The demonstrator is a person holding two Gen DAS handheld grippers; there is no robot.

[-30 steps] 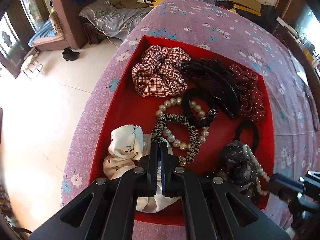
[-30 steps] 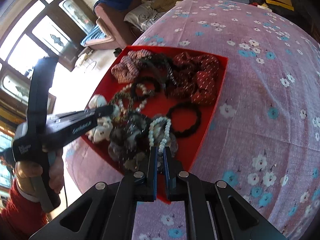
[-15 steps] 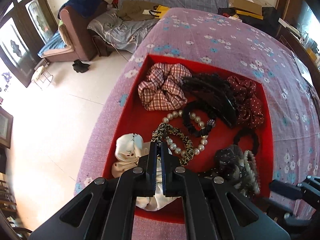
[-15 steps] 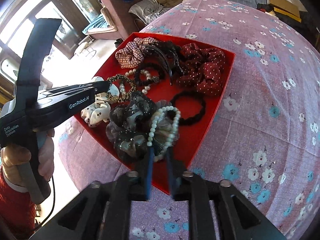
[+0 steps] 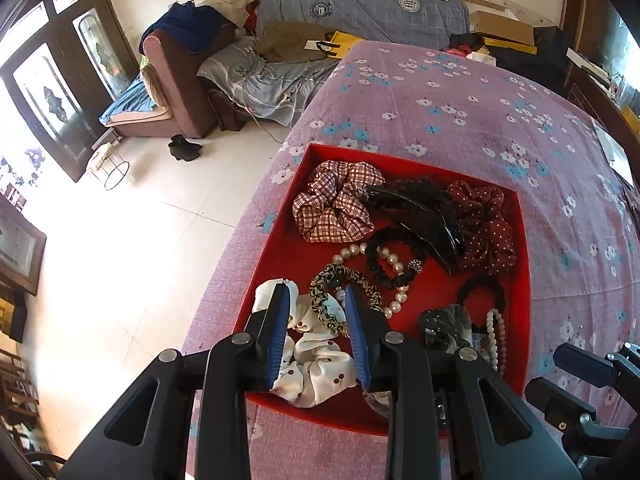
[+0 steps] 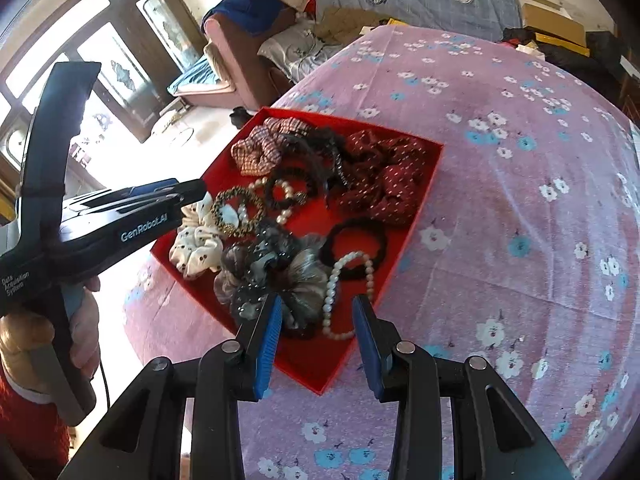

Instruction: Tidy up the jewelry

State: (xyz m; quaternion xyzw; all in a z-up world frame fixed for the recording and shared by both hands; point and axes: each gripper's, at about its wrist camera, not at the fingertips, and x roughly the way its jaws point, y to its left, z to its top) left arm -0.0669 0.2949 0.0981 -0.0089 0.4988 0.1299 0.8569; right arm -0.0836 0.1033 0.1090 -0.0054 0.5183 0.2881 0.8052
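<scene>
Hovering over a red tray (image 5: 276,248) of hair ties and beads on a desk draped in a purple floral cloth (image 5: 460,120). Left claw (image 5: 316,300) gaping wide, gripping nothing, straddling the white cherry-print scrunchie (image 5: 316,364) at the tray's near left corner, with the leopard-print hair tie (image 5: 340,276) just beyond the fingertips. Right claw (image 6: 316,308) likewise spread and empty, poised near the tray's front edge, framing the pearl bracelet (image 6: 340,292) draped over the grey sequinned scrunchie (image 6: 276,276).

Crowding the far side of the tray: a plaid scrunchie (image 5: 336,206), a long black hair claw clip (image 5: 416,216), a maroon polka-dot scrunchie (image 5: 484,224). Lying between them and the near pile, a black beaded hair tie (image 5: 388,256) overlapping a second pearl strand (image 5: 396,268), and a plain black elastic (image 6: 354,248) touching the bracelet.

Judging from the spread fingers, seemingly lining up fresh picks, nothing lifted yet, sorting barely begun. Next move likely calling for lowering the left claw around the cherry scrunchie's bunched fabric and closing gently, or nipping the bracelet's near loop with the right. Snagging risk: beads resting on the sequinned fabric, possibly dragging it along.
</scene>
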